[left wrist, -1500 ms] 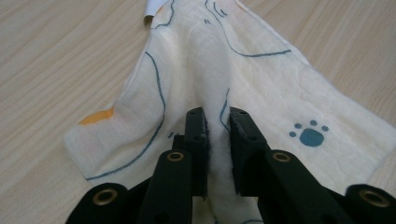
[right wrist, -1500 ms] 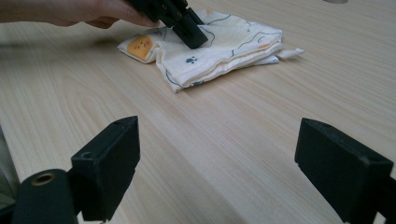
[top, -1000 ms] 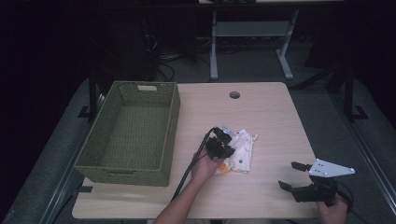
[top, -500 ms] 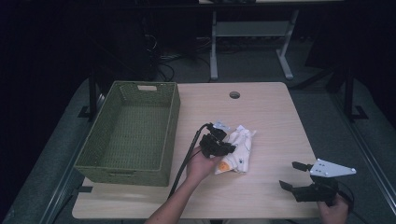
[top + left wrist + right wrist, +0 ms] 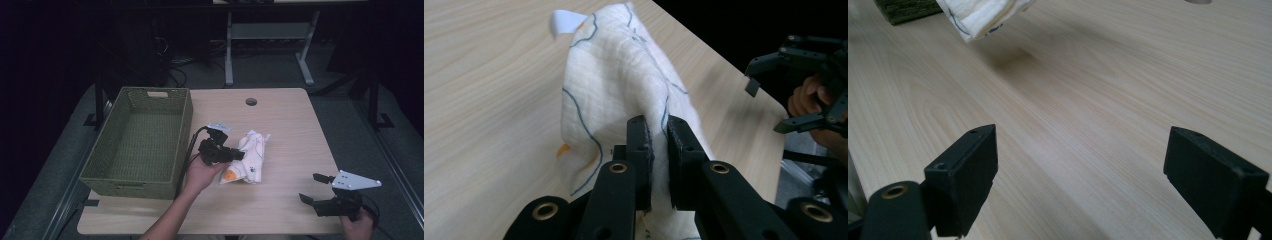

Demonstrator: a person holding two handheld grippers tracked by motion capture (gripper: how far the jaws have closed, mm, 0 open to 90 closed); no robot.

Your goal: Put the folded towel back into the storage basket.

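A white cloth [image 5: 251, 156] with thin dark lines and an orange patch hangs in the middle of the table, lifted off the wood. My left gripper [image 5: 239, 154] is shut on it; in the left gripper view the fabric [image 5: 619, 90] is pinched between the two black pads [image 5: 640, 145] and drapes away from them. My right gripper [image 5: 314, 188] rests at the table's front right corner, open, with bare wood between its fingers [image 5: 965, 172]. The right gripper view catches the cloth's lower end [image 5: 980, 15] hovering above its shadow.
A green woven basket [image 5: 182, 130] with nothing in it stands on the left part of the table, close beside my left hand. A round cable hole [image 5: 251, 102] sits near the far edge. Desk legs and cables lie on the dark floor beyond.
My left gripper has risen and shifted a little toward the far side, lifting the cloth off the table. The right gripper has stayed where it was.
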